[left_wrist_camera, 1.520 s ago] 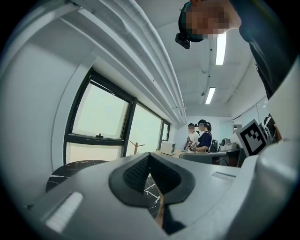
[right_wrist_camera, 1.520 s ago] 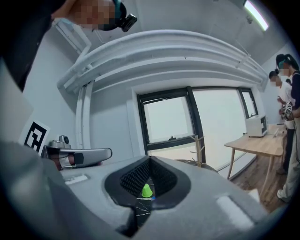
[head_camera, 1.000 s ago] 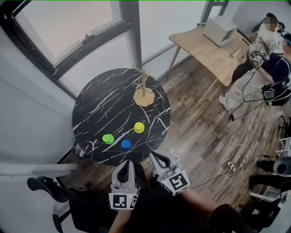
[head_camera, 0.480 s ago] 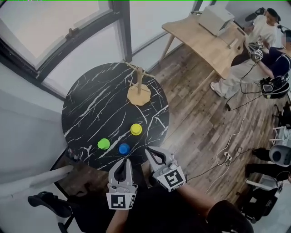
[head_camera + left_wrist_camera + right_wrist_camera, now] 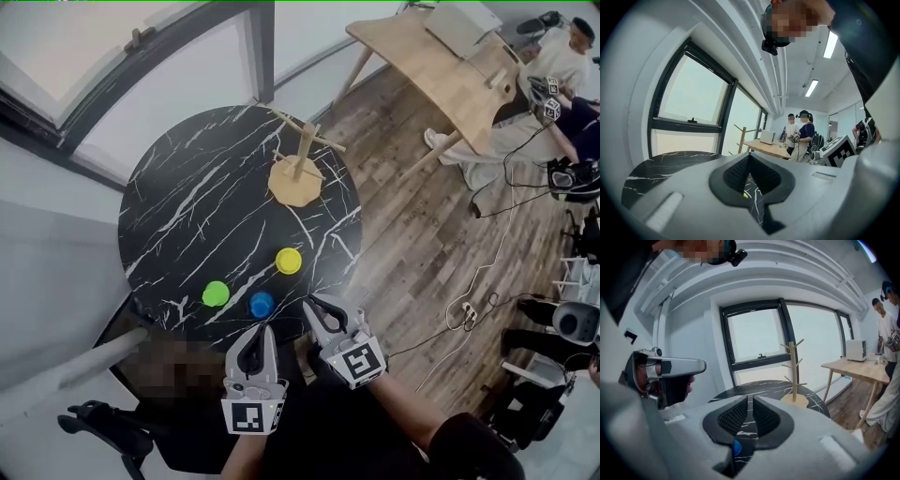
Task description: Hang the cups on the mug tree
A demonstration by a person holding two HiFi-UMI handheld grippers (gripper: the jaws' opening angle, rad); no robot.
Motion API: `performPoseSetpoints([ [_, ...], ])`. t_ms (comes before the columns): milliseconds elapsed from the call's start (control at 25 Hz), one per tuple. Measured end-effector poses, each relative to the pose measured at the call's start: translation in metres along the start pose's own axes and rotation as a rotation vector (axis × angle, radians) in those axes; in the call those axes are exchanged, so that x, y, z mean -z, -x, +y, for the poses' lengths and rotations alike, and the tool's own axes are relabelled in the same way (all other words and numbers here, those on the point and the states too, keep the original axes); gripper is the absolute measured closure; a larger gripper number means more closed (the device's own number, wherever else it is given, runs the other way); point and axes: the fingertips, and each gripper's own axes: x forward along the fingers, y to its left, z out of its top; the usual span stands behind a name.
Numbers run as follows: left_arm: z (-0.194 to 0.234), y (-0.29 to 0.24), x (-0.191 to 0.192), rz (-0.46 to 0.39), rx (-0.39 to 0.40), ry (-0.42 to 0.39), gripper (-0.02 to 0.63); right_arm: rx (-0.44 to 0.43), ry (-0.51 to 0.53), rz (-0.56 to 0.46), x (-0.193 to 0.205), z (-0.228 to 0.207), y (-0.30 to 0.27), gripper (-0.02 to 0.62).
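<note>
With right tool just parting slightly, nothing between, left tool closed, edges toward blue cup; readies first pickup, seemingly.

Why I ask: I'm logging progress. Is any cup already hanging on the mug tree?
No: the mug tree stands bare, and the green cup, blue cup and yellow cup sit on the table.

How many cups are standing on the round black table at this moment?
3. The green cup and the blue cup stand side by side near the front edge of the table, green on the left; the yellow cup stands closer to the mug tree. None seems hidden.
</note>
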Motion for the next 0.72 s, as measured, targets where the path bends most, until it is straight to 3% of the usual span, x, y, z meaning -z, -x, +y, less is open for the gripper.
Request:
performPoseSetpoints([
  [720, 0.038, -0.045, 0.067, 0.087, 0.071, 0.075, 0.606, 0.047, -0.019, 0.155, 0.093, -0.031, -0.075, 0.445],
])
